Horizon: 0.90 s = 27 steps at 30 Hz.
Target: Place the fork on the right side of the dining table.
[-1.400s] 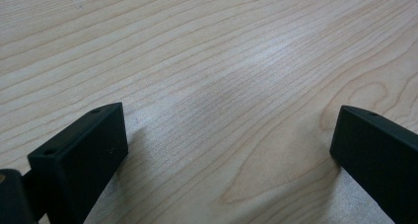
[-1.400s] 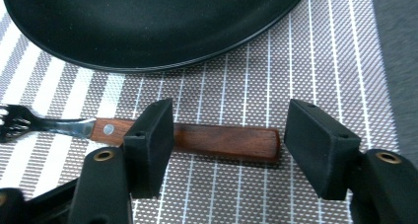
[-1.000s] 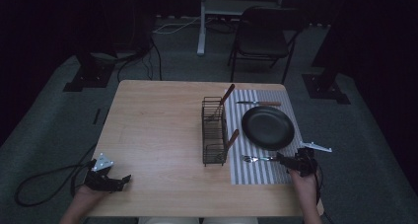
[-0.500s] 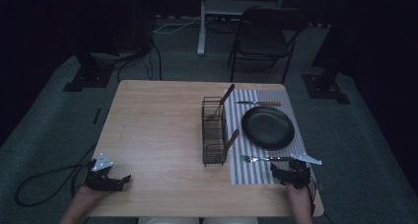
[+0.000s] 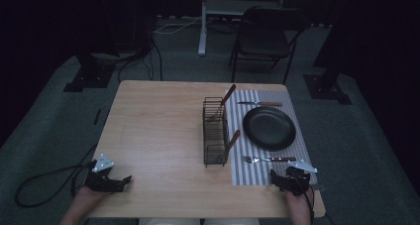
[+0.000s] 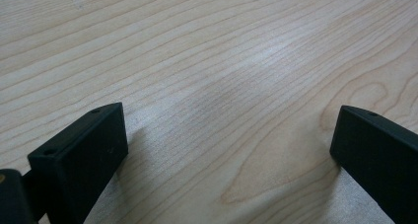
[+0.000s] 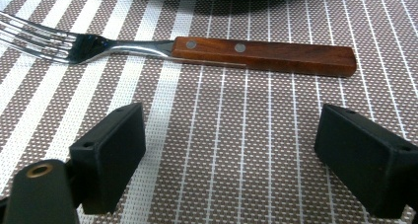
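Wood-handled fork (image 7: 217,51) lies flat on the striped placemat (image 7: 236,150), just this side of the black plate (image 5: 269,128). Right tool (image 7: 241,150) gapes wide just short of it, holding nothing; left tool (image 6: 231,150) rests wide on bare counter (image 6: 207,51). Place setting looks about finished.

- I see a dim studio or lab, not a home: dark drapes all round and grey carpet (image 5: 163,61).
- Black stand bases (image 5: 89,76) and loose cables (image 5: 173,29) sit on the floor.
- A folding chair (image 5: 265,39) stands behind my lone wooden table (image 5: 158,126), laid with a striped mat (image 5: 242,175).
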Each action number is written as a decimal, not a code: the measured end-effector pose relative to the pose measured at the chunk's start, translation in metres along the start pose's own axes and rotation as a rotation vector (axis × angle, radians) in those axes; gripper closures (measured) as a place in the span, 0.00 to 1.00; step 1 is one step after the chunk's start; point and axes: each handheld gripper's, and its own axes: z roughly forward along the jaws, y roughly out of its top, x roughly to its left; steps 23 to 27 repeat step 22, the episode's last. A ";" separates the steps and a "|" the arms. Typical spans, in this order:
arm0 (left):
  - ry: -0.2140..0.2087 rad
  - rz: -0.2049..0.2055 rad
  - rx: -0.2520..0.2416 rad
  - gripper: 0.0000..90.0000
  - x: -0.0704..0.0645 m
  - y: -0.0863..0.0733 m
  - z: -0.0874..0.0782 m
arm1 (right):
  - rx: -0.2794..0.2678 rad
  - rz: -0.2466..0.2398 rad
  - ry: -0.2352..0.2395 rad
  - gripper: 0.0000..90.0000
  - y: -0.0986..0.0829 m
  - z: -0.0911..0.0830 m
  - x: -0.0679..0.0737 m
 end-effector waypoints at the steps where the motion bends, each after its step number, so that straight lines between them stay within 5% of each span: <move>1: 0.000 0.000 0.000 0.01 0.000 0.000 0.000 | 0.000 0.000 0.000 0.13 0.000 0.000 0.000; 27: 0.000 0.001 0.000 0.01 0.000 0.000 0.000 | -0.013 0.018 -0.033 0.13 -0.001 0.001 0.004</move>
